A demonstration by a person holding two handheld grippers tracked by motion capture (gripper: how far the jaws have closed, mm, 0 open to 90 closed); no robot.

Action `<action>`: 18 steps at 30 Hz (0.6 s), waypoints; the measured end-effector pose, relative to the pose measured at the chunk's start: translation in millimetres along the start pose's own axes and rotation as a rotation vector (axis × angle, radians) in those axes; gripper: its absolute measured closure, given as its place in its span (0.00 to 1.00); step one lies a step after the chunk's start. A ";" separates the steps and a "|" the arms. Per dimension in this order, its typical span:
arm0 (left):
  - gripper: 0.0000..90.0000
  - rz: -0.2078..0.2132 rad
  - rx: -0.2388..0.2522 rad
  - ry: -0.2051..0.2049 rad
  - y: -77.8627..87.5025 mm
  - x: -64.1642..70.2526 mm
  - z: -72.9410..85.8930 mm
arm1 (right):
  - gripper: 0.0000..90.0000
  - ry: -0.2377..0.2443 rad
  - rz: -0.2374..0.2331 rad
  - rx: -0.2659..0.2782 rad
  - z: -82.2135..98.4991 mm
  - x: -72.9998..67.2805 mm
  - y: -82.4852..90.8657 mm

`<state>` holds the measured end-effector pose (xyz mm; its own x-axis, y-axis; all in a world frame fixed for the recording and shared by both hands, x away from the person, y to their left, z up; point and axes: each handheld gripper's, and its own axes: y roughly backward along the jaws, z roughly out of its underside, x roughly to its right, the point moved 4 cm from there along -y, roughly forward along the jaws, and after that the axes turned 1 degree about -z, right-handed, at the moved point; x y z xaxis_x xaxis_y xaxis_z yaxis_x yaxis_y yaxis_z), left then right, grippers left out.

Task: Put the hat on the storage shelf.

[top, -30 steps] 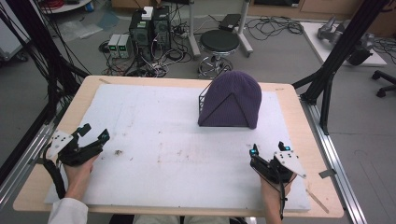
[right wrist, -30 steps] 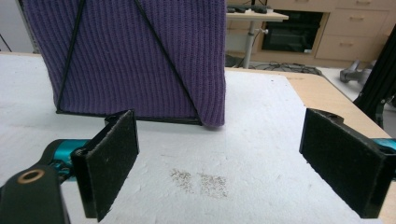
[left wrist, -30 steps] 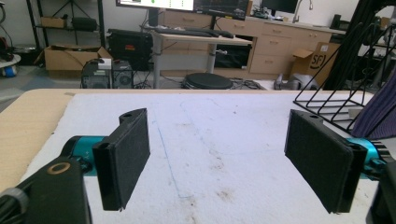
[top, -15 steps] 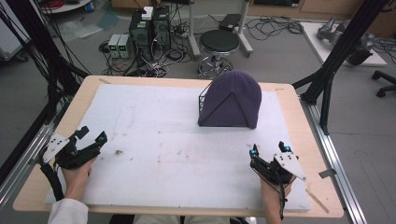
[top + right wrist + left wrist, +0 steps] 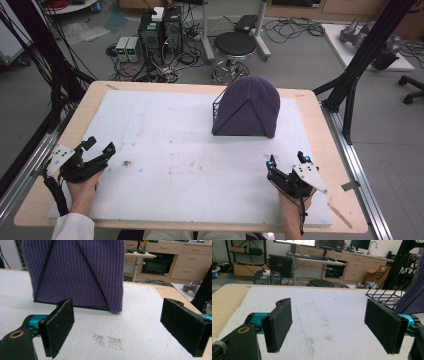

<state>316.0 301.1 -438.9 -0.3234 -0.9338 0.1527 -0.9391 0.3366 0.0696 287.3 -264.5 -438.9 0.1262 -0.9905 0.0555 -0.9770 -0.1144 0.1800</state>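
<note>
A: Any container out there?

B: Closest thing is a black wire rack point(image 5: 218, 107) at the far right-centre of the white foam sheet point(image 5: 165, 150), with a purple ribbed knit beanie point(image 5: 248, 106) pulled over it. The hat covers most of the frame; what's inside the rack, I can't tell.

A: And your own tools?

B: My left gripper point(image 5: 98, 147) is at the near-left edge of the sheet, jaws spread wide, nothing between them. In the left gripper view, bare stained foam shows between the pads, and the rack's open wire corner point(image 5: 387, 291) with a strip of purple knit point(image 5: 414, 296) shows at the far right.

A: Right side?

B: My right gripper point(image 5: 287, 161) sits near the sheet's near-right corner, jaws spread too, holding nothing. The right gripper view looks straight at the beanie point(image 5: 75, 270), two black wires crossing its front in a triangle, its hem on the foam.

A: Anything in the way?

B: Between the right jaws and the hat, just a brown speckled patch point(image 5: 108, 339) on the foam. Another dark smudge point(image 5: 126, 163) lies just beside my left gripper. The sheet rests on the light wooden counter point(image 5: 320, 115). Beyond the counter, a round black stool point(image 5: 235, 44) and computer boxes with tangled cables point(image 5: 160, 30) stand on the floor.
</note>
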 end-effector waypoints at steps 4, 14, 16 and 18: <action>0.25 0.003 -0.002 0.004 -1.2 0.9 0.7 | 0.12 -0.016 -0.002 -0.007 1.0 0.4 -0.6; 0.26 -0.004 0.002 0.001 0.1 0.4 0.6 | 0.12 -0.033 -0.002 -0.013 2.5 2.3 1.7; 0.26 -0.003 -0.001 0.005 0.0 -0.2 1.1 | 0.12 -0.034 -0.001 -0.014 2.7 3.0 2.5; 0.26 -0.004 -0.001 0.006 -0.1 -0.2 1.3 | 0.12 -0.036 -0.001 -0.014 2.9 3.5 2.3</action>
<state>316.0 301.1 -440.2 -0.3192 -0.9343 0.1587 -0.9401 0.3333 0.0712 285.0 -268.5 -441.2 0.1210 -0.9925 0.0200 -0.9742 -0.1148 0.1942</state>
